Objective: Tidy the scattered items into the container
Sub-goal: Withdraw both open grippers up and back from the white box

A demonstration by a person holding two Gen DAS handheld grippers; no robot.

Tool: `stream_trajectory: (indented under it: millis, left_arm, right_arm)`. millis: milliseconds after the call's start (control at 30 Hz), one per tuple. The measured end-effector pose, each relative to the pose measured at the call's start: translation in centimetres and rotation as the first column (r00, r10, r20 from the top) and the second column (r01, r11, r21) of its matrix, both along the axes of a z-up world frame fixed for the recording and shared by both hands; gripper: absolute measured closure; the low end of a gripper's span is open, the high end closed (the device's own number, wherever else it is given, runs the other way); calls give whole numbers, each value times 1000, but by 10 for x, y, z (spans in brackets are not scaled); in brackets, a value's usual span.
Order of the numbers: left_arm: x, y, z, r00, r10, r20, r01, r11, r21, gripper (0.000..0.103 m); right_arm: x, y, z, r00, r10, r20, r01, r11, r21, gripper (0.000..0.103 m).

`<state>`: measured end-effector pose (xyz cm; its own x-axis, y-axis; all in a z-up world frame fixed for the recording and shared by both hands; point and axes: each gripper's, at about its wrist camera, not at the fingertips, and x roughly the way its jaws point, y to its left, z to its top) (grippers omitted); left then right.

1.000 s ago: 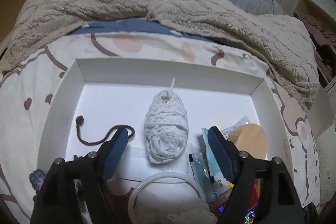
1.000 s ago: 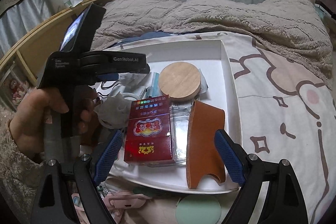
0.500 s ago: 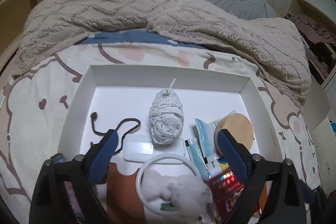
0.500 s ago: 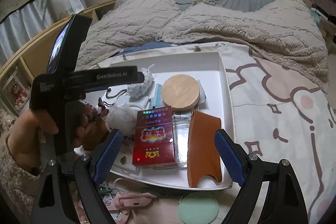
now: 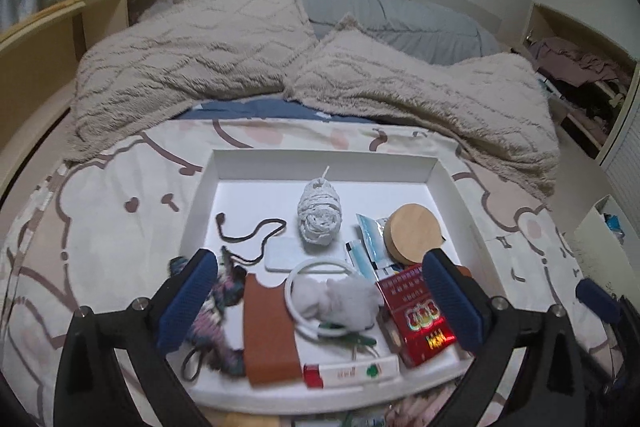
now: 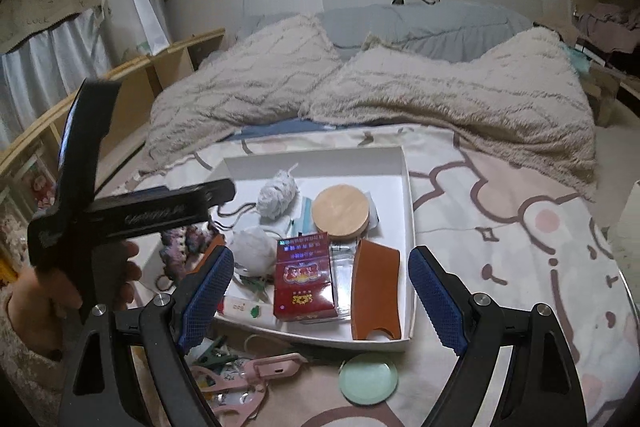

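The white container (image 6: 408,187), a shallow card tray with low straight walls, lies on the patterned bed sheet (image 6: 520,227) and already carries a soft yarn ball (image 5: 319,215), a smooth round wooden lid (image 5: 412,229), a glossy red carton (image 6: 304,275) and a stiff brown leather piece (image 6: 374,291). Still scattered in front of its near wall are a pale green dish (image 6: 368,379), a pink plastic clip (image 6: 256,375) and a green peg (image 6: 212,353). The left gripper (image 5: 320,303) is opening to its widest, with nothing between its fingers; the right gripper (image 6: 320,299) is spread and empty. The next pick probably suits the right: come down low on the thin, flat dish and grip its rim, since its slick glaze may slip.
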<state>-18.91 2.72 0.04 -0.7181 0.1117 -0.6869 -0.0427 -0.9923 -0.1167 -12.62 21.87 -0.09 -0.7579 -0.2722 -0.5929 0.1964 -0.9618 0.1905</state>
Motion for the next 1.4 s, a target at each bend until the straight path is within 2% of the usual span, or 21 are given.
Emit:
stream_trajectory:
  millis: [133, 333, 533, 667, 733, 1000, 1133, 1400]
  left_arm:
    - [29, -6, 13, 999, 1, -50, -2, 1000, -12, 0]
    - [76, -28, 24, 993, 21, -115, -19, 1000, 11, 0]
    - [130, -49, 23, 972, 82, -220, -83, 997, 3, 0]
    - [149, -59, 13, 972, 99, -212, -99, 995, 11, 0]
    - [155, -62, 9, 974, 98, -206, -97, 995, 12, 0]
    - [175, -70, -10, 979, 91, -185, -86, 996, 39, 0]
    - [179, -67, -16, 981, 76, -180, -75, 997, 17, 0]
    - [180, -60, -23, 987, 35, -157, -29, 999, 41, 0]
  right_arm:
    - [16, 4, 13, 999, -6, -41, 7, 1000, 12, 14]
    - [45, 15, 22, 996, -19, -91, 23, 999, 33, 13]
    - [70, 26, 18, 993, -44, -112, 49, 998, 40, 7]
    - [84, 29, 14, 990, -53, -129, 61, 997, 53, 6]
    - [90, 30, 12, 988, -50, -146, 58, 997, 51, 0]
    - [114, 23, -2, 976, -32, -215, 53, 994, 91, 0]
    - [112, 21, -12, 980, -16, -198, 34, 995, 89, 0]
    - [106, 22, -29, 986, -21, -164, 34, 997, 75, 0]
